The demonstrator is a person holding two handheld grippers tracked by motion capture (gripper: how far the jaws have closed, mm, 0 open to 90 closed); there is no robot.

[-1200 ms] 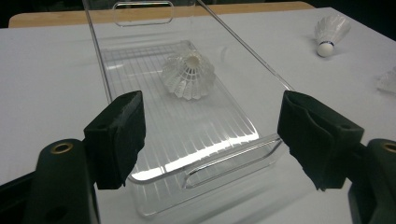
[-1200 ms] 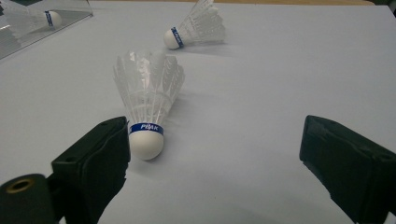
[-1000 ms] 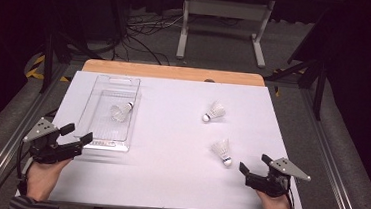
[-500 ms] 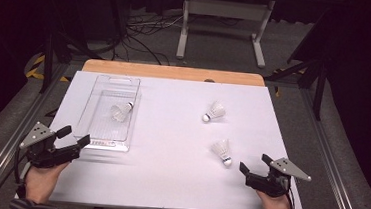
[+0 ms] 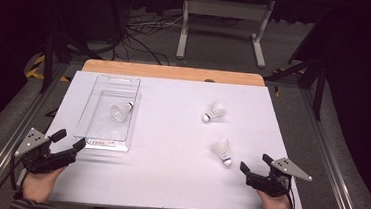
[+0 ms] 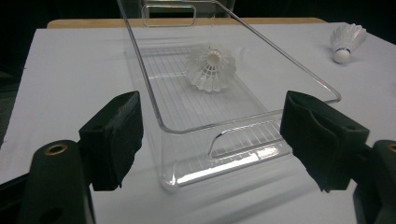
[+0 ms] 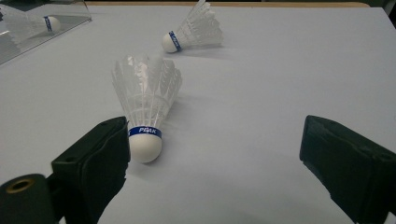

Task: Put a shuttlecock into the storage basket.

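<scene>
Looking down from the high view: white sheet (image 5: 171,133) over a wooden table (image 5: 173,72), dark room behind, cables (image 5: 144,28) and a grey stand (image 5: 224,10) on the floor beyond. Clear tray (image 5: 105,143) at left with one shuttlecock (image 5: 121,111) inside; far shuttlecock (image 5: 214,111) and near shuttlecock (image 5: 221,151) lying loose at right. Left gripper (image 5: 69,140) just short of the tray's near end, jaws apart, empty. Right gripper (image 5: 255,164) just beside the near shuttlecock, jaws apart, empty.

Along the left gripper view: wide-open jaws flanking the tray's near end, not touching; shuttlecock resting on the ribbed floor.

Along the right gripper view: jaws spread wide, near shuttlecock's cork (image 7: 145,145) close against the left-hand jaw, contact unclear; nothing gripped.
</scene>
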